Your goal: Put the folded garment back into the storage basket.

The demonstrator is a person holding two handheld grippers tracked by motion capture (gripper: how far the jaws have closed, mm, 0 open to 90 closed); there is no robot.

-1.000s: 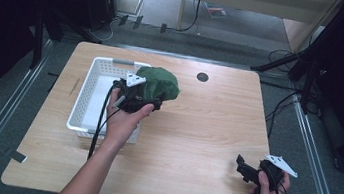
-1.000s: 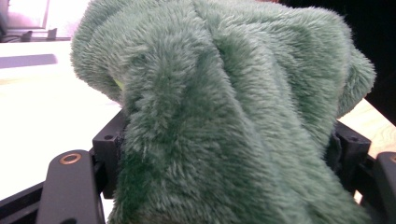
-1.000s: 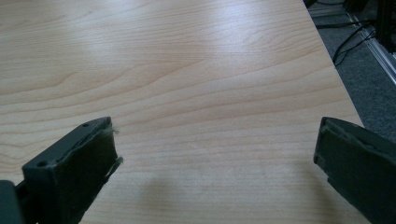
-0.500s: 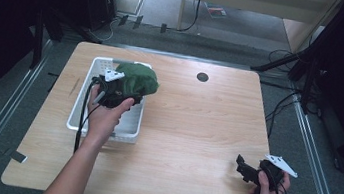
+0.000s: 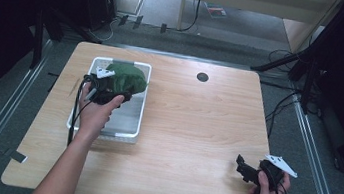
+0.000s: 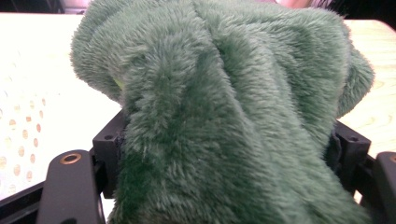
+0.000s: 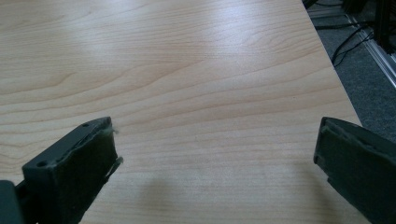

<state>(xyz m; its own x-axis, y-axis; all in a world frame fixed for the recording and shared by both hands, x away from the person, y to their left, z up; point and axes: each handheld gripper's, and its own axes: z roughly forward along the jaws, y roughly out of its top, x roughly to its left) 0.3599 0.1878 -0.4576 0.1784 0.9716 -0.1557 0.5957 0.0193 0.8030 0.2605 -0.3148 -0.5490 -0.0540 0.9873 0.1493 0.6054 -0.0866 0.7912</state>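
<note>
A fluffy dark green cloth (image 5: 127,80) hangs over the far end of a white perforated basket (image 5: 129,134) at the table's left. My left gripper (image 5: 119,91) is shut on the green cloth (image 6: 224,116), whose pile bulges between the jaws and hides their tips in the left gripper view. A little of the basket's holed wall (image 6: 23,130) shows to the left there. At the table's near right corner, a hand holds my right gripper (image 5: 242,167) low over the wood. Its jaws stand wide apart in the right gripper view, with bare table (image 7: 196,84) between them; the right gripper (image 7: 215,158) is open.
A small black round grommet (image 5: 203,77) sits in the table near its far edge. The wooden table (image 5: 196,125) has open surface across its middle and right. Metal rails (image 5: 5,105) and cables (image 5: 285,99) run along the floor on both sides.
My left hand has carried the green cloth leftward, from beside the basket's right rim to over the basket's far part. The right hand has stayed where it was.
</note>
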